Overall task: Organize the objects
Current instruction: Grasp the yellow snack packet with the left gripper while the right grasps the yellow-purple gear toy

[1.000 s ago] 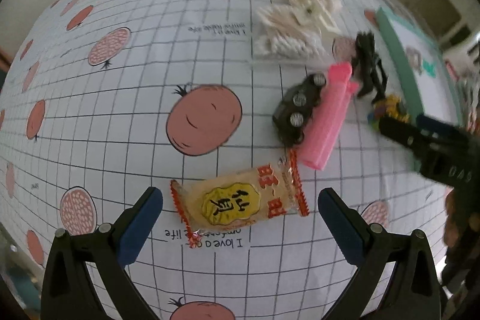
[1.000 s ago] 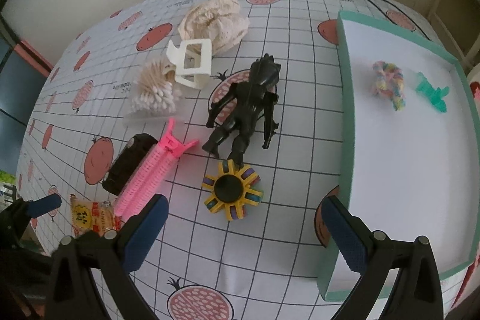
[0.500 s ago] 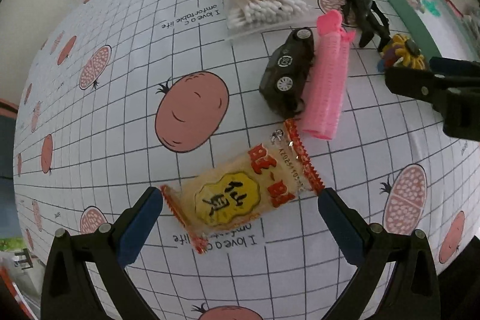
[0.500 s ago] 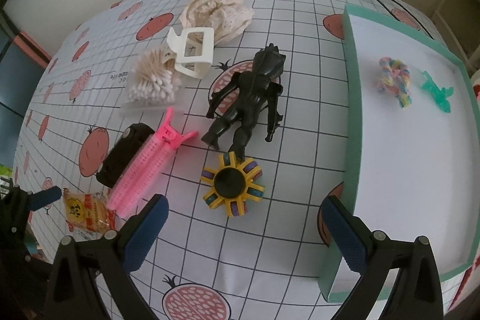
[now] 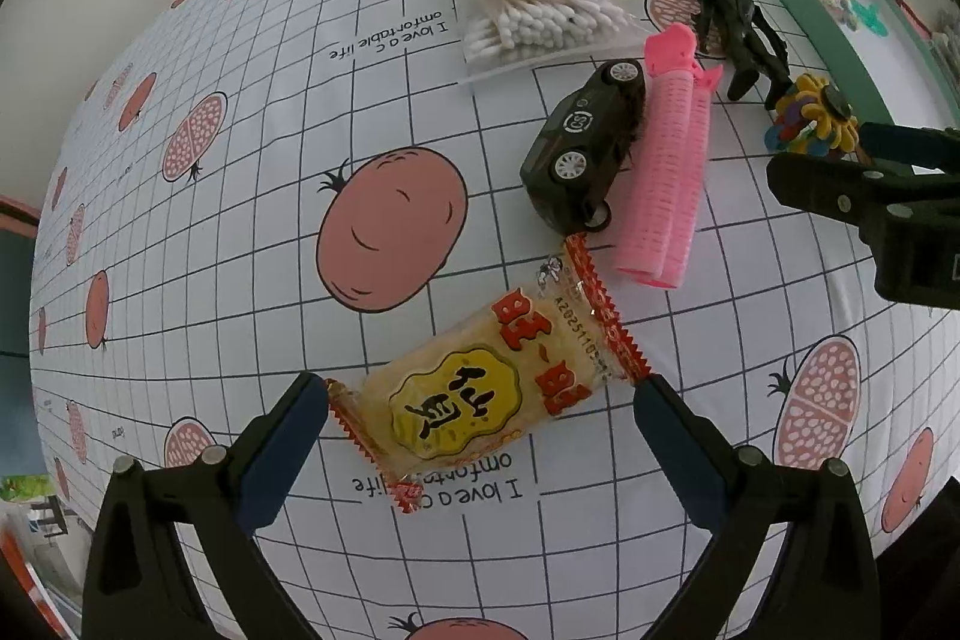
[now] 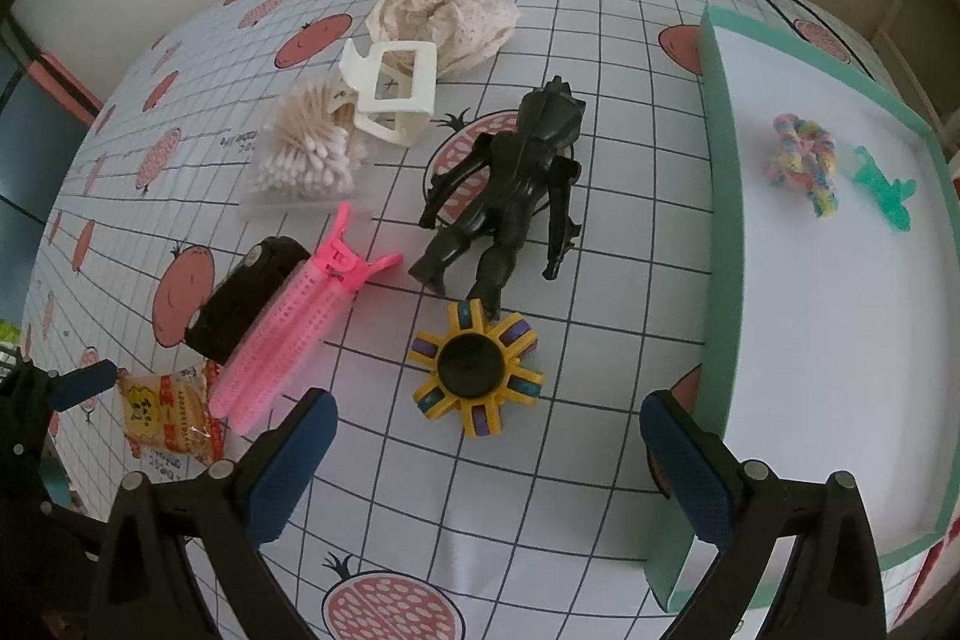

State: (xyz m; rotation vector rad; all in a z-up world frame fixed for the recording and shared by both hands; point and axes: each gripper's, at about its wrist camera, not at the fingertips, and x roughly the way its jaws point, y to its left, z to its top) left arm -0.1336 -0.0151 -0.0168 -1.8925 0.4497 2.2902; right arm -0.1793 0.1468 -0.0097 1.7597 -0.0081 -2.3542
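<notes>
Counted on the tablecloth (image 6: 600, 280):

- One snack packet (image 5: 492, 394).
- One black toy car (image 5: 582, 148).
- One pink hair clip (image 5: 669, 160).
- One black action figure (image 6: 516, 184).
- One yellow spoked toy (image 6: 474, 370).
- One bag of cotton swabs (image 5: 534, 16).
- One white claw clip (image 6: 390, 94).
- One crumpled cream cloth (image 6: 444, 10).

Counted in the green-rimmed tray (image 6: 720, 220):

- One multicoloured braided band (image 6: 804, 160).
- One small green toy (image 6: 882, 187).

Two grippers are counted: the left gripper (image 5: 480, 400) and the right gripper (image 6: 486, 418), each with two blue-padded fingers.
</notes>
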